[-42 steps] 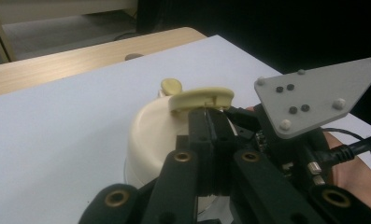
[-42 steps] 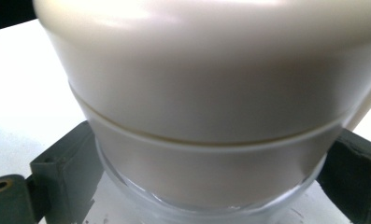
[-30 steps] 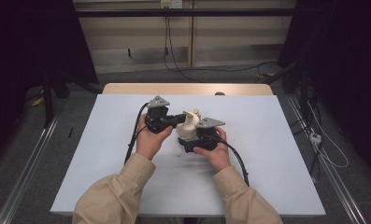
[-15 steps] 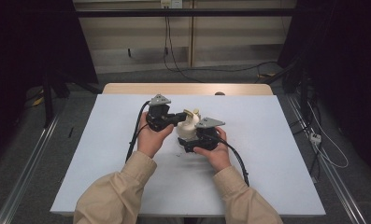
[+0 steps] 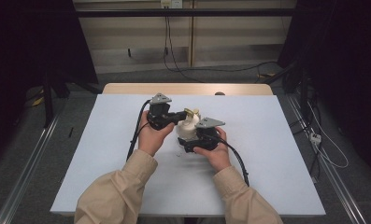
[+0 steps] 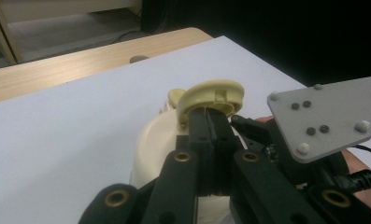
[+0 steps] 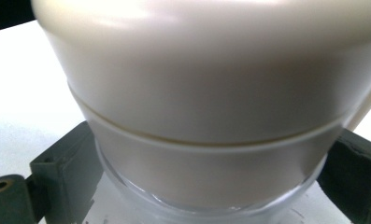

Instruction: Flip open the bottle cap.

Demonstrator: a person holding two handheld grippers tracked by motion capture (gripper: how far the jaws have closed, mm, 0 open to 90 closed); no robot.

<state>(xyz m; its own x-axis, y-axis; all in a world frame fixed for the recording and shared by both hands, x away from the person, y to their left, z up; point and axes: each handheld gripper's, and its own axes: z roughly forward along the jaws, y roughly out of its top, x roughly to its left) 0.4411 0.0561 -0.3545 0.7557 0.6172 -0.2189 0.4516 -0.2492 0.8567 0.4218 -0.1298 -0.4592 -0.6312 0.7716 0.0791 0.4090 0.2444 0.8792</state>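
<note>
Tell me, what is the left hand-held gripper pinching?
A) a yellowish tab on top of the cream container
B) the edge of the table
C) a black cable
A: the left hand-held gripper has its jaws closed on the yellowish tab atop the cream container.

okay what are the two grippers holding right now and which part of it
Both hold one cream container. The left gripper is shut on the yellowish lid tab on top; the right gripper clamps its lower body from both sides.
</note>
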